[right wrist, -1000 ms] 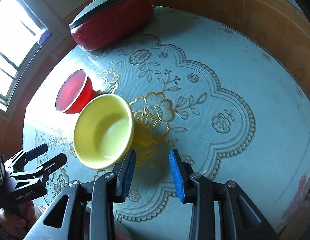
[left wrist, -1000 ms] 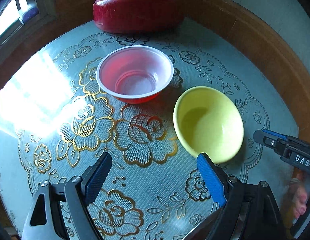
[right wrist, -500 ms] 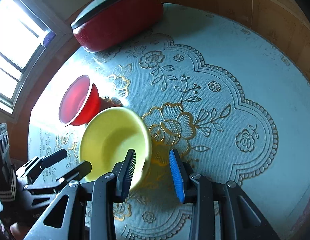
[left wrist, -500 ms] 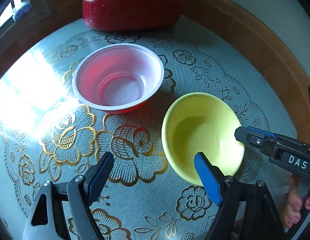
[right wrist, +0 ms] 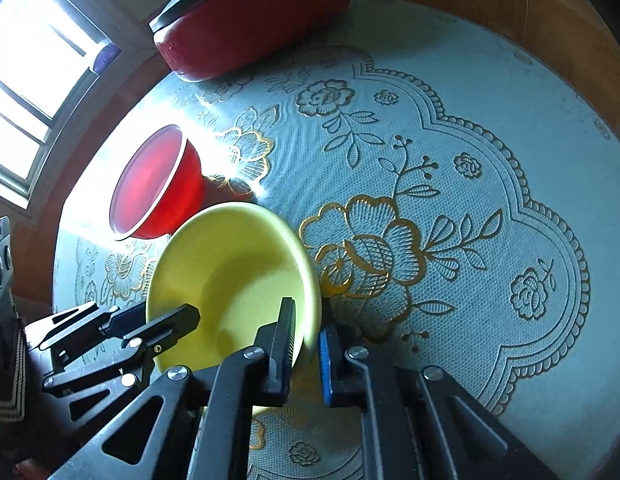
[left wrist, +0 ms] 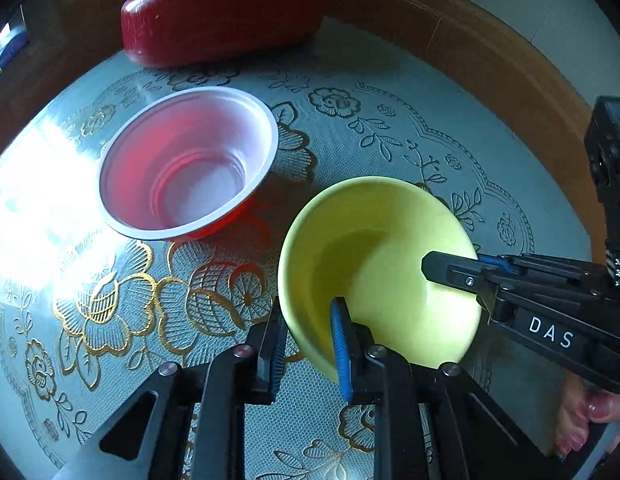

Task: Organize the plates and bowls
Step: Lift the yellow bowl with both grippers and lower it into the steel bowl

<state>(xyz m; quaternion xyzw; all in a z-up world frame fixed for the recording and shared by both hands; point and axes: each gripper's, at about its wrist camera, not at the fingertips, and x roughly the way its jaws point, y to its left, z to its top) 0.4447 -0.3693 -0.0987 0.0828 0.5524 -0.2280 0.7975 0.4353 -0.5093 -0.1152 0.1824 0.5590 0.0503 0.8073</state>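
**Both claws on the yellow bowl's rim**

Since a second ago both claws have come down and forward onto the yellow bowl (left wrist: 374, 256), which sat clear of them on the bench (left wrist: 390, 128) then; each now straddles its rim.

Far left on the bench, in the left wrist view, stands the red bowl (left wrist: 188, 164), upright, white inside with a white rim, catching window glare. It sits just beside the yellow bowl, to its far left; whether the two touch cannot be told. Behind it, at the far edge, rests a red lidded pot (left wrist: 222, 16) with a dark lid.

Next comes the left claw (left wrist: 306, 344), at the yellow bowl's near-left rim. One finger lies outside the wall, the blue-padded one inside, and the jaws are closing with the rim between them; the pads look to be on the wall.

Right of that, the yellow bowl tips slightly. It lies near the middle of the patterned mat (right wrist: 450, 208), whose gold flowers show on either side.

At the bowl's right rim sits the right claw (right wrist: 308, 344), closed almost fully on the wall, one finger inside the bowl and the blue pad outside. In the left wrist view it reaches in from the right, with a person's fingers (left wrist: 590, 424) visible low at that edge.
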